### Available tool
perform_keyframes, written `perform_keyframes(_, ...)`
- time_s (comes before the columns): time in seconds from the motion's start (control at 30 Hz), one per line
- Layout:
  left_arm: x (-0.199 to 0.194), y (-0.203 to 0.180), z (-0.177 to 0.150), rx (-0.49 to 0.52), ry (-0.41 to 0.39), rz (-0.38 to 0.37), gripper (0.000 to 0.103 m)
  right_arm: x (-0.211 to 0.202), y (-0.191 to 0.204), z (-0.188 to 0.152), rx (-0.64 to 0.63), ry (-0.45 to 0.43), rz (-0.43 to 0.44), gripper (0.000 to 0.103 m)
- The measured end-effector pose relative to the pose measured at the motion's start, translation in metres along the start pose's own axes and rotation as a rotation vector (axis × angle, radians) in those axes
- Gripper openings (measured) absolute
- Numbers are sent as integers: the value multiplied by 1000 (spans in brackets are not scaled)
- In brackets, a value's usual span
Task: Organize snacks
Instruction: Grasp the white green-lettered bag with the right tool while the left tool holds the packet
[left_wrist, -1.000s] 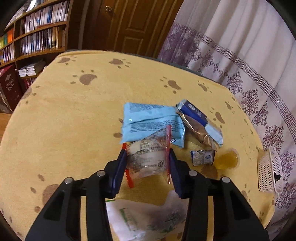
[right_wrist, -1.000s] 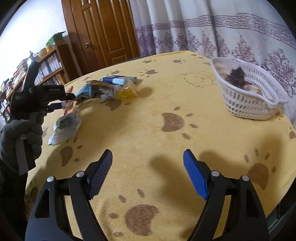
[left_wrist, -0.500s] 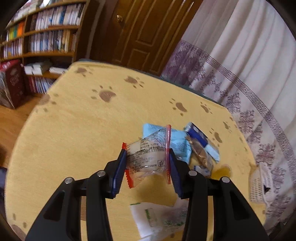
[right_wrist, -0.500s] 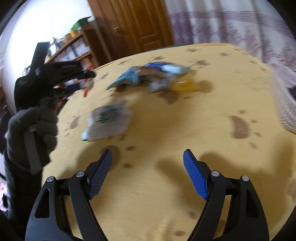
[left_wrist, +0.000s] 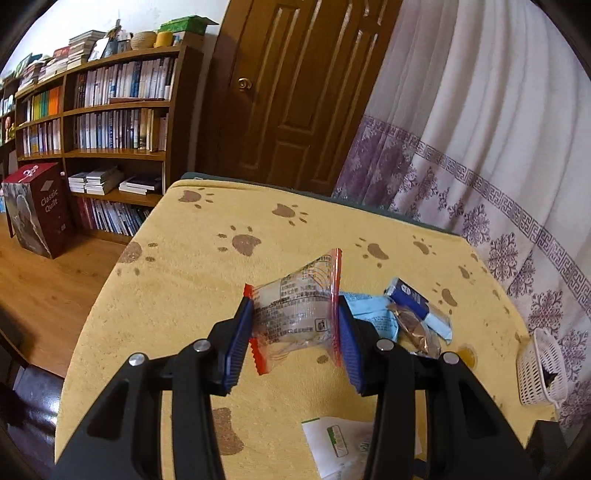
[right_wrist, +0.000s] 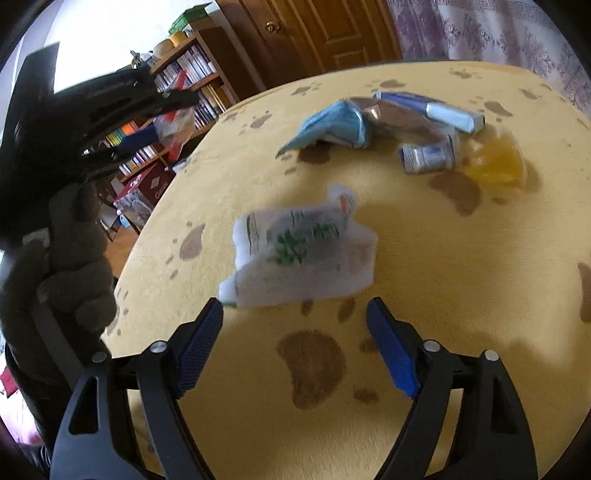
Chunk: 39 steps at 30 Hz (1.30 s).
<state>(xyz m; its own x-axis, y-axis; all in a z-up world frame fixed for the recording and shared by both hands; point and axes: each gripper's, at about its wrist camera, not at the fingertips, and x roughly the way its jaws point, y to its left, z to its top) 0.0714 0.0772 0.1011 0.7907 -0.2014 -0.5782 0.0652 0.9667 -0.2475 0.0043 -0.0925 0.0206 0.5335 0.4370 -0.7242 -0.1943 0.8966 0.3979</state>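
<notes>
My left gripper (left_wrist: 295, 325) is shut on a clear snack packet with red edges (left_wrist: 299, 310), held up above the yellow paw-print table (left_wrist: 177, 295). The same packet (right_wrist: 173, 125) shows at the far left of the right wrist view, in the gripper held by a gloved hand (right_wrist: 74, 258). My right gripper (right_wrist: 295, 332) hovers just short of a white and green packet (right_wrist: 303, 251) lying flat; its jaws are opening and nothing is between them. Further back lies a pile: a light blue packet (right_wrist: 332, 125), a brown wrapper (right_wrist: 402, 118), a blue box (right_wrist: 432, 107) and a yellow sachet (right_wrist: 495, 162).
A white plastic basket (left_wrist: 543, 369) stands at the table's right edge beside a patterned curtain (left_wrist: 480, 147). A bookshelf (left_wrist: 110, 110), a wooden door (left_wrist: 295, 92) and a dark red box (left_wrist: 37, 206) on the floor lie beyond the table's far edge.
The left gripper has lifted the clear packet and tilted upward, bringing the room into view. The right gripper has swung left from the basket to the white and green packet, which now sits close ahead.
</notes>
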Motion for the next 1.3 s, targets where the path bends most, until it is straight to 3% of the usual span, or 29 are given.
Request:
perform_keyframes(0.33,1,13,2,-51,6,1,45,23,7,28,-24,-27,-34,83)
perform_keyframes(0.7,6,18,-1,-72,19,10,45,54,19,54,-69,-58,-129,85)
perform_keyframes(0.8,9,20,-2,-77,27,12,45,58,23,55,-101,-58,-176,76)
perform_keyframes(0.83,9,20,-2,-78,28,12,45,58,24,54,-114,-61,-186,69)
perform_keyframes(0.97,10,20,-2,-78,28,12,45,52,25,51,-132,-75,-191,58)
perform_keyframes(1.3,11,17,-3,-67,33,7,45,9,14,46,-112,-161,-176,47)
